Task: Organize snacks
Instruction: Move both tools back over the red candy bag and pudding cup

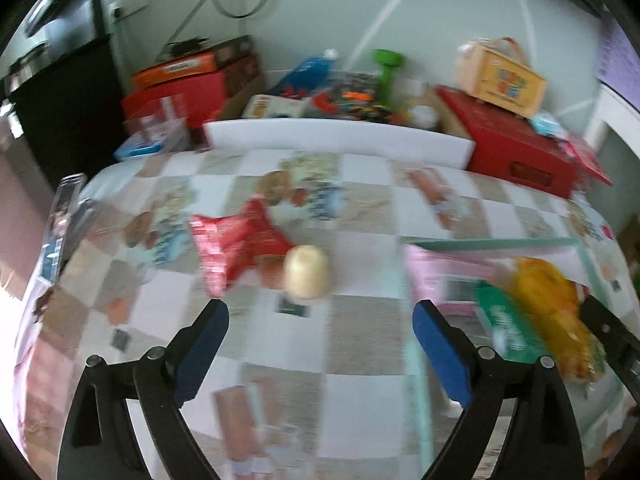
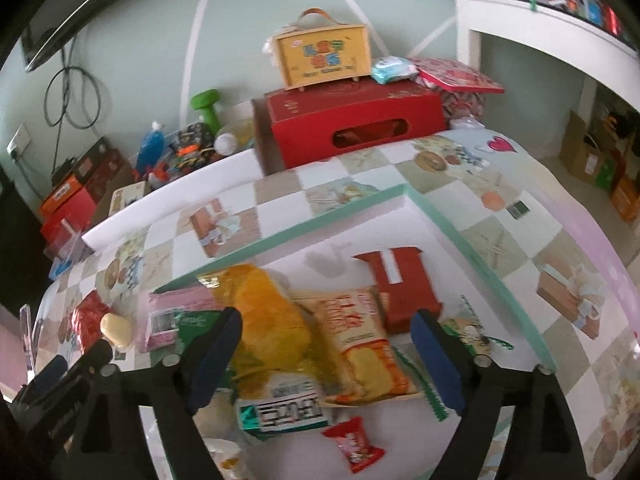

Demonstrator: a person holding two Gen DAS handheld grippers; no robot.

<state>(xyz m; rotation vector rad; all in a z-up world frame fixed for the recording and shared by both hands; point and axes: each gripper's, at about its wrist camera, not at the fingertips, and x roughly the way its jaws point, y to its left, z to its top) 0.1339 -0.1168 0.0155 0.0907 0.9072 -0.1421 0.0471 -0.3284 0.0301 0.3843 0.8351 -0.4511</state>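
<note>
Both grippers, left [image 1: 320, 334] and right [image 2: 326, 350], have fingers spread, holding nothing. Snack packets [image 2: 352, 336] lie in the tray [image 2: 472, 236]; a red packet [image 1: 236, 244] and a cream egg [image 1: 306, 278] sit on the desk [image 1: 360, 320].

Yellow bag [image 2: 268, 320], orange packet [image 2: 360, 340] and red box [image 2: 404, 288] lie in the white tray [image 2: 460, 232]; a red packet [image 1: 232, 244] lies outside it.

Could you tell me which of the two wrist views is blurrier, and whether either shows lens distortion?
Left wrist view: heavily smeared, the red snack packet and tablecloth streaked. Right wrist view: sharper, print on the orange packet nearly legible, soft toward the edges. Both: strong fisheye bending, with the tray's green rim curved and dark corners.
</note>
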